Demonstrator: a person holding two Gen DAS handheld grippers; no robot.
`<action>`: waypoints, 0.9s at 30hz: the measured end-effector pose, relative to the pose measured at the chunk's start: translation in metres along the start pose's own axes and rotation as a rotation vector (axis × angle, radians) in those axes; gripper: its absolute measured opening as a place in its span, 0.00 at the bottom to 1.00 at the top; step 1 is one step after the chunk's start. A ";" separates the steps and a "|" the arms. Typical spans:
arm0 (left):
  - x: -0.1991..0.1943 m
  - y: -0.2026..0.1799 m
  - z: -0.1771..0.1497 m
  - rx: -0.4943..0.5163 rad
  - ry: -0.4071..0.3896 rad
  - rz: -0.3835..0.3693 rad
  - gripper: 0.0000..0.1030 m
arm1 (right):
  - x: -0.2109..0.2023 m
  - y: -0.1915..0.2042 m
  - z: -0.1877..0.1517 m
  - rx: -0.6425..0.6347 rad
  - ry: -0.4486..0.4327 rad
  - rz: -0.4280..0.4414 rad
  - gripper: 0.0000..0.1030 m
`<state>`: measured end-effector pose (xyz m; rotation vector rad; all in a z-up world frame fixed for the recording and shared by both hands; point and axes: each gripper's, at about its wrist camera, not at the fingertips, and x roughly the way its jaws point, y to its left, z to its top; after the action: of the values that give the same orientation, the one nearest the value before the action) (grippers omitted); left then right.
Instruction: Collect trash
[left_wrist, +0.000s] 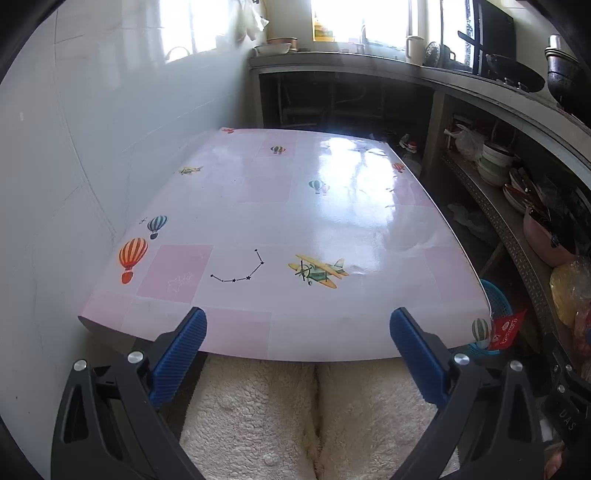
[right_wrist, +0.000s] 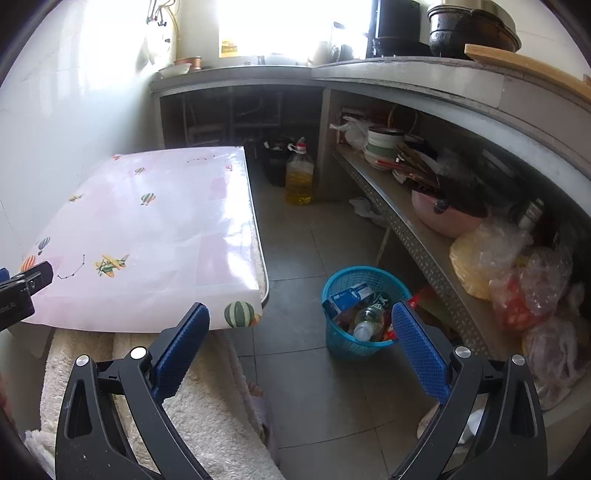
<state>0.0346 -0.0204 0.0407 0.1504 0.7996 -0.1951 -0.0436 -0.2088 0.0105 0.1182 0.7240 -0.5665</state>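
Round mesh plastic basket (right_wrist: 354, 317) holds a box and a bottle.

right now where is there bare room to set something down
The pink table top is bare from wall to edge. The floor tiles between table and shelf are free. Crowded: the blue basket, full of trash, and the shelf, packed with bowls and bags.

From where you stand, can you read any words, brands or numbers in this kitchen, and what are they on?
"DAS": on black gripper housing at the lower right edge of the left wrist view.
Red packet by the blue basket: white print, too blurred to read.
Blue box in the basket: white label, too small to read.
Yellow package on the windowsill: dark print, unreadable.
Left gripper side: partial lettering, unreadable.
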 end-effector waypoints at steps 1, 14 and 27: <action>0.000 -0.001 -0.001 -0.007 0.003 0.010 0.95 | 0.002 -0.002 -0.001 0.000 0.007 -0.014 0.92; 0.013 -0.014 0.000 0.005 0.046 0.095 0.95 | 0.019 -0.026 -0.009 0.063 0.081 -0.059 0.92; 0.017 -0.021 0.000 0.035 0.055 0.098 0.95 | 0.018 -0.024 -0.006 0.058 0.084 -0.055 0.92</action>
<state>0.0418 -0.0428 0.0274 0.2285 0.8414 -0.1132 -0.0489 -0.2354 -0.0038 0.1770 0.7950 -0.6378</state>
